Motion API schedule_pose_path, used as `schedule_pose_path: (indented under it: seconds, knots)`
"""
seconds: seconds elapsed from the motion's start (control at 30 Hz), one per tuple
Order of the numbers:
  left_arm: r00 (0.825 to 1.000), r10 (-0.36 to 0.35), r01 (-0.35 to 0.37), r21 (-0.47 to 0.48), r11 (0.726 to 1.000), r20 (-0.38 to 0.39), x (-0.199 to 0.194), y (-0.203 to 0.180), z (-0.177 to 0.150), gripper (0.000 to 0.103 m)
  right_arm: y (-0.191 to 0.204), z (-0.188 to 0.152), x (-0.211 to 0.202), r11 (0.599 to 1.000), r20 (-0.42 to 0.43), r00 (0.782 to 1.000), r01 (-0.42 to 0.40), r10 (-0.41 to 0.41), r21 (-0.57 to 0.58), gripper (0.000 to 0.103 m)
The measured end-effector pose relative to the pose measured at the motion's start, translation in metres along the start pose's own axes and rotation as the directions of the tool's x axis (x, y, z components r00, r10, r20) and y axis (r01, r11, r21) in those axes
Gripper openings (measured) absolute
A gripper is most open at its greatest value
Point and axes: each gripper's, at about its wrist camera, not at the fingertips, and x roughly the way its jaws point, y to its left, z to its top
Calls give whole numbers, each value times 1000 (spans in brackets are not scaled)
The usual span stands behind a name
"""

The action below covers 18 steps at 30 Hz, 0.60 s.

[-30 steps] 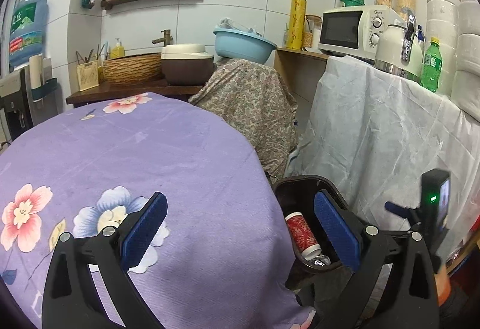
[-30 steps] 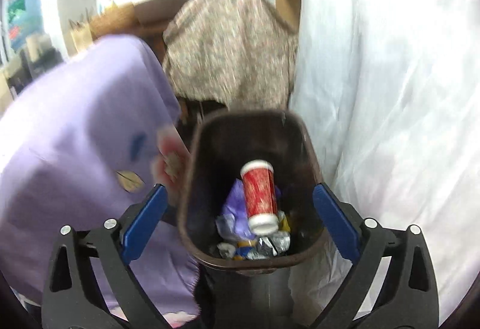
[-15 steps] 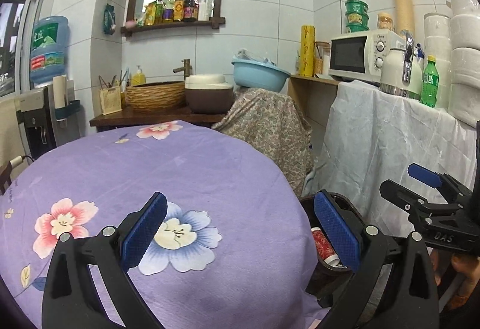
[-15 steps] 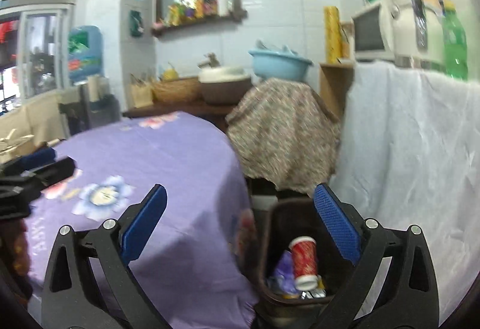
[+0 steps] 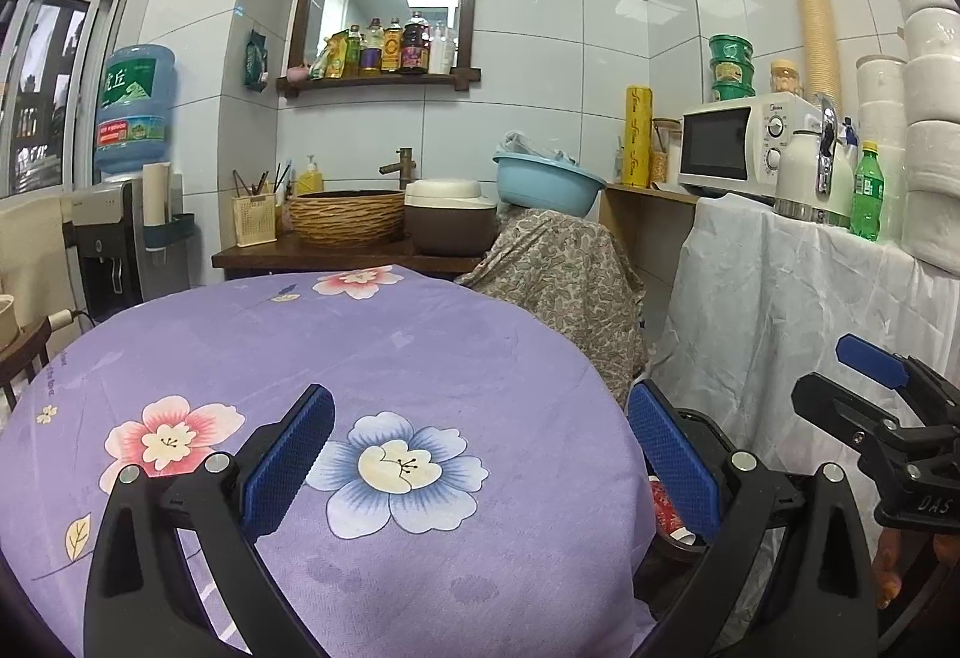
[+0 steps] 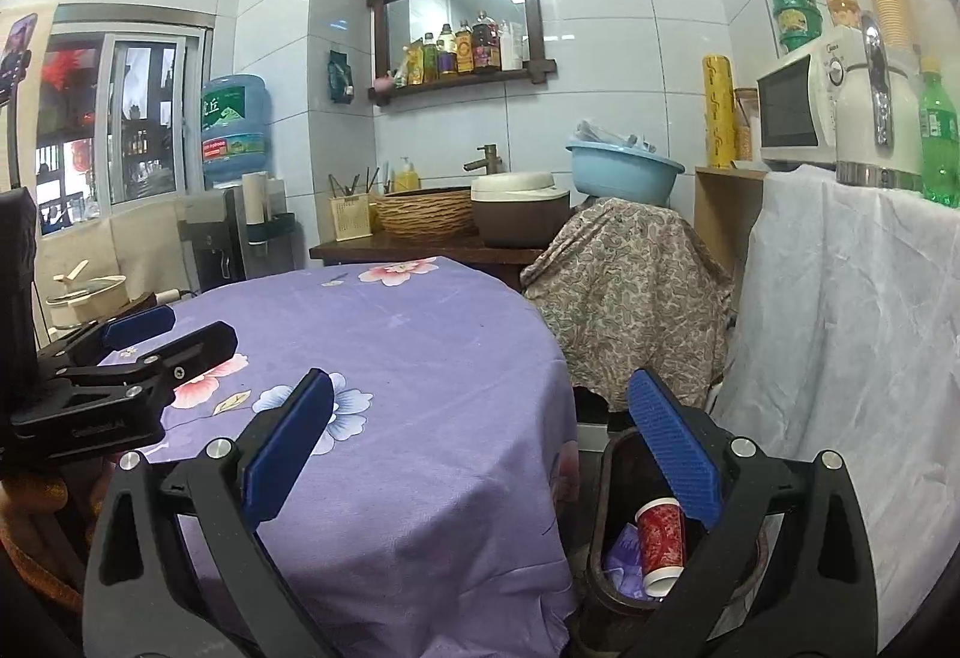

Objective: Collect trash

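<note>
- left gripper (image 5: 480, 454) jaws wide, nothing held, over near edge of purple floral tablecloth (image 5: 372, 346)
- right gripper (image 6: 480, 454) jaws wide, empty, above table's right edge
- dark trash bin (image 6: 606, 478) on floor just beside table's right edge; red paper cup (image 6: 660, 544) and purple wrapper (image 6: 624, 562) lie inside
- far: white-draped counter (image 6: 840, 310), microwave (image 5: 744, 147)
</note>
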Motion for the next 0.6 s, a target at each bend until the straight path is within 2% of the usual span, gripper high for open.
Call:
schedule_pose_path:
  seconds: [0.6]
  knots:
    - [1000,14,-14,-2,1000,27,-4,3,2,97,1,0,-5,1000,22,1000,-9,9,7,97]
